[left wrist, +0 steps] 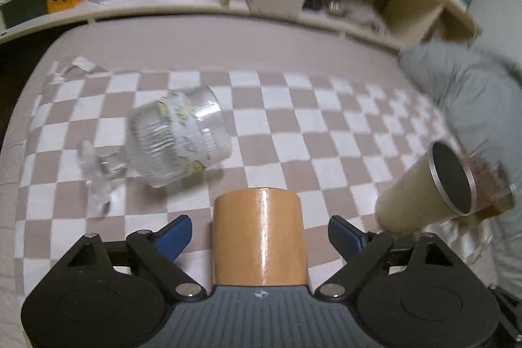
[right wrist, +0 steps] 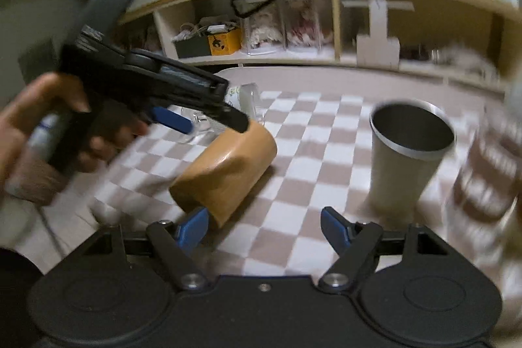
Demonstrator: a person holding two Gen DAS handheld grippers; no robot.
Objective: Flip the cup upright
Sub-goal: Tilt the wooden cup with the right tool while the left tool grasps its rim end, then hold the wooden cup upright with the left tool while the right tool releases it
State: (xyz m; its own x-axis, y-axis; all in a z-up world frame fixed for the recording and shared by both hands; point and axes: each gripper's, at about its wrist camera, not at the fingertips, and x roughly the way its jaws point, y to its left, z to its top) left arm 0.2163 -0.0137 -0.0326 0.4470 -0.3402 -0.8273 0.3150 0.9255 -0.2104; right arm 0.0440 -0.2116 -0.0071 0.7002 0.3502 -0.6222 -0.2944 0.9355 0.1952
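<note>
An orange-brown cup (left wrist: 259,237) lies on its side on the checkered cloth (left wrist: 293,126). My left gripper (left wrist: 260,232) is open, its blue fingertips on either side of the cup without touching it. In the right wrist view the same cup (right wrist: 225,172) lies tilted on its side, with the left gripper (right wrist: 208,116) over its far end. My right gripper (right wrist: 264,229) is open and empty; its left fingertip (right wrist: 192,227) is close to the cup's near end.
A grey metal tumbler (right wrist: 407,158) stands upright at the right; it also shows in the left wrist view (left wrist: 427,188). A clear ribbed glass jar (left wrist: 179,136) lies on its side at the left. A low wooden shelf (left wrist: 228,5) runs along the back.
</note>
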